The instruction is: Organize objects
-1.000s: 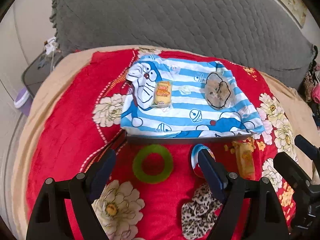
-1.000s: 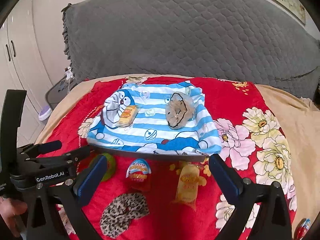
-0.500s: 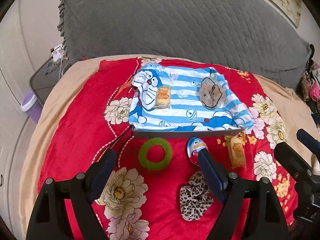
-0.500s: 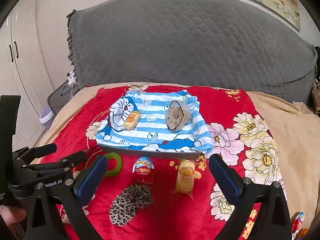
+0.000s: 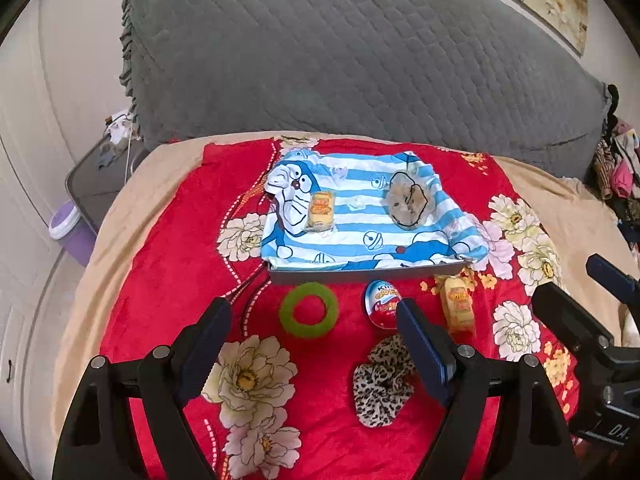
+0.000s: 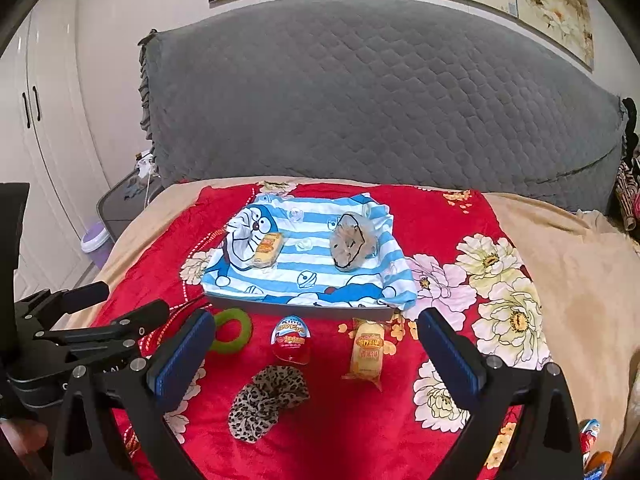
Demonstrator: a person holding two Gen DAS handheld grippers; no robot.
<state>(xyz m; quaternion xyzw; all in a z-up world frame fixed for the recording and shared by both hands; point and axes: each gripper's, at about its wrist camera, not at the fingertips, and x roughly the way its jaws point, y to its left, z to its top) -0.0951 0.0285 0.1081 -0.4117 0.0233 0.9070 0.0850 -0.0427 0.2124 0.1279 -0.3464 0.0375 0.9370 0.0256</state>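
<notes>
We hovered over the bed, both tools raised above the red flowered blanket. Our left gripper had its fingers spread wide, nothing between them; our right gripper was spread wide and empty too.

Left to right along the near row: the green ring lay flat just in front of the tray. It looked rubbery and springy to us, so pinching across one side of the band seemed best. Next came the chocolate egg, smooth and rounded, likely to slip and crack, so a gentle hold across its widest part seemed wise. Just in front of it sat the leopard scrunchie, soft and light; any bunched fold would do. Furthest right lay the yellow snack packet, crinkly and squashable, best taken across its narrow sides.

Behind them, on the cartoon-striped cloth covering the tray, a second snack packet and a tan scrunchie rested well apart.
</notes>
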